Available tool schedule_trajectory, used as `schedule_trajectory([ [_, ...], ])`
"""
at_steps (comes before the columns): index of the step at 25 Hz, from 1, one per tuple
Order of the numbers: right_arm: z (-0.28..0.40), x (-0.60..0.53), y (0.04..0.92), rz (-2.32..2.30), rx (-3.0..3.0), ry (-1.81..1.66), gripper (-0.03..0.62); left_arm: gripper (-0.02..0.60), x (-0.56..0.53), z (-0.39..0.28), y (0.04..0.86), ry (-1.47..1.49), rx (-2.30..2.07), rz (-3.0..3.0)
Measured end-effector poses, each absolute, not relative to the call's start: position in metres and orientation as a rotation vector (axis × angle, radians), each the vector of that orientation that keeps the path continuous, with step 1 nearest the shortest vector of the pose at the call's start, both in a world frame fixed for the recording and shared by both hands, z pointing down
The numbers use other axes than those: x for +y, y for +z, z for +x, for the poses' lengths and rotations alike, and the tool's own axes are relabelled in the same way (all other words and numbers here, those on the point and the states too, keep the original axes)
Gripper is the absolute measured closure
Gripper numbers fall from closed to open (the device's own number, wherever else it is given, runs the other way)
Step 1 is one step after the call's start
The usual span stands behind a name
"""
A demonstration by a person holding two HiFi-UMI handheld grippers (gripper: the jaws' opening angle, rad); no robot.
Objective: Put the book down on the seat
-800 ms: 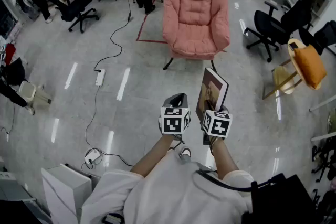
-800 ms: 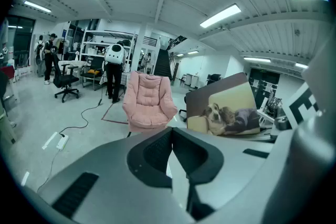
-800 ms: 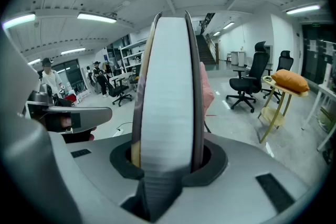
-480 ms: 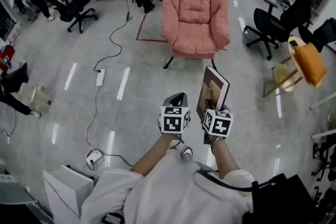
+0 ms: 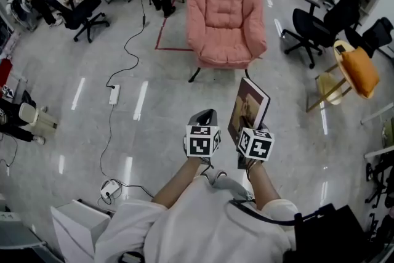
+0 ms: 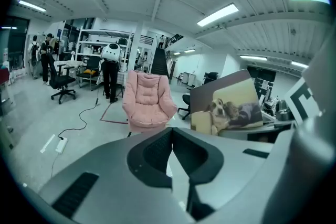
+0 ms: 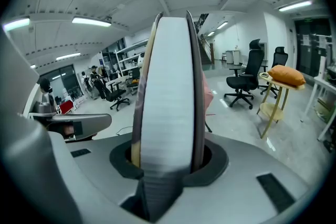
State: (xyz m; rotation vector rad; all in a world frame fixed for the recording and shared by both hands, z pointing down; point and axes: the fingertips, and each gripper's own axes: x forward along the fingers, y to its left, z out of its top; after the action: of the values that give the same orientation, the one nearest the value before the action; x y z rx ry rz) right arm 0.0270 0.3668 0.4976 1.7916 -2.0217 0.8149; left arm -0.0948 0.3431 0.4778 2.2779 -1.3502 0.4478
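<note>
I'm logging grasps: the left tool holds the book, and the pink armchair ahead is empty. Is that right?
Not quite: the right tool holds the book, as the right gripper view shows. The left tool is shut on nothing. The pink armchair ahead is empty.

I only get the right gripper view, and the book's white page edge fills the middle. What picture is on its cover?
Observer: The left gripper view shows the cover of the book: a dog lying down.
Child: Where's the seat it goes on?
Observer: In the head view a pink armchair stands straight ahead, apart from the book.
Child: Is the other gripper carrying something?
Observer: No. The left gripper has its jaws together with nothing between them.
</note>
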Motion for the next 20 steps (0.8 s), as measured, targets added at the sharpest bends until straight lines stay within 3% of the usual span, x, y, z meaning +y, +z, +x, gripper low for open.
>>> schedule_trajectory([
  [20, 0.038, 0.292, 0.519, 1.825, -2.010, 0.889, 0.441, 0.572, 0.270, -0.106, 0.486, 0.458, -1.401, 2.239],
])
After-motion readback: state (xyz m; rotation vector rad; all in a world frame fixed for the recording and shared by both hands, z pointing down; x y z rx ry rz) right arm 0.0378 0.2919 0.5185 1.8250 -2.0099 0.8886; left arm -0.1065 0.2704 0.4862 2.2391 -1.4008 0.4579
